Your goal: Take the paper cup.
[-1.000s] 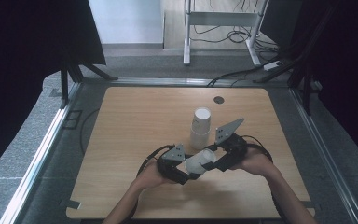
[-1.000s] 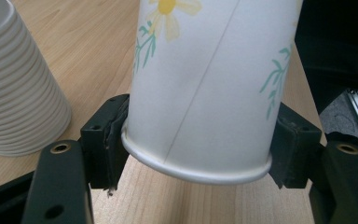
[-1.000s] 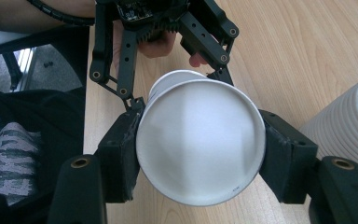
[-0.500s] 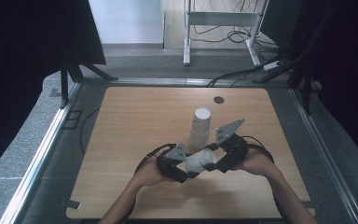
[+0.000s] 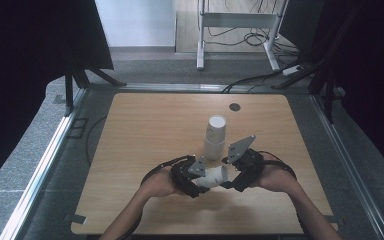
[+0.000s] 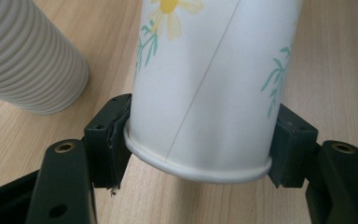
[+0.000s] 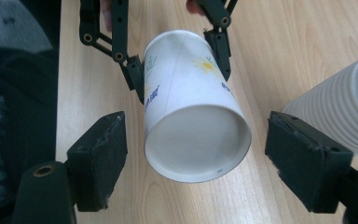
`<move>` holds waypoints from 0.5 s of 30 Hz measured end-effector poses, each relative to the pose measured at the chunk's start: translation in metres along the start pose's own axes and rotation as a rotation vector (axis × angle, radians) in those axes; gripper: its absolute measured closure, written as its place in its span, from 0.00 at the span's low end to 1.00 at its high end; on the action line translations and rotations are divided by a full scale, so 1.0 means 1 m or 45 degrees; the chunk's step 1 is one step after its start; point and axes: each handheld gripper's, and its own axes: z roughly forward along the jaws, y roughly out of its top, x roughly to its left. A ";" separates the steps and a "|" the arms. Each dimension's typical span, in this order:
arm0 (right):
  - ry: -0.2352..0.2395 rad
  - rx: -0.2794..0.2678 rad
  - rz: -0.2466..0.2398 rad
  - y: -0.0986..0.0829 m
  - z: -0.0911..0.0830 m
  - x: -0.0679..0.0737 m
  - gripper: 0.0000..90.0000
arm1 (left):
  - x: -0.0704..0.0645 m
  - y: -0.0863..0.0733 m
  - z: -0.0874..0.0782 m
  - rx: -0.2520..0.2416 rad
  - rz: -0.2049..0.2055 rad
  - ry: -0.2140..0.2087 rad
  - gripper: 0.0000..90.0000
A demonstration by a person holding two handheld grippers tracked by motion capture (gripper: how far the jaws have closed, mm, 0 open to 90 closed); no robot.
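Observation:
A white paper cup [image 5: 213,176] with a flower print lies on its side just above the table, near the front edge. My left gripper [image 5: 201,179] is shut on the cup [image 6: 205,93] close to its rolled rim. The cup's recessed base [image 7: 196,142] faces my right gripper [image 7: 196,154], which is open; its pads [image 7: 100,154] stand on either side of the base without touching it. In the right gripper view the left gripper [image 7: 182,65] clamps the far end of the cup. In the high view the right gripper [image 5: 228,177] sits just right of the cup.
A tall stack of ribbed white cups [image 5: 215,137] stands upside down just behind the grippers, also close by in the gripper views [image 6: 23,60] [image 7: 340,112]. A small dark disc [image 5: 235,106] is set in the wooden table [image 5: 145,130] at the back. Black curtains flank the table.
The right gripper has edged slightly closer to the cup's base. The left gripper keeps its hold on the cup, barely shifted.

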 end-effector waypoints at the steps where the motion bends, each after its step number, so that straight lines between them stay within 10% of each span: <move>1: 0.001 0.013 -0.007 0.000 0.001 0.001 0.23 | 0.000 0.001 0.000 0.015 0.008 0.003 0.37; 15: -0.018 0.210 -0.097 0.004 0.025 0.007 0.23 | -0.005 0.014 0.006 0.187 0.089 0.018 0.37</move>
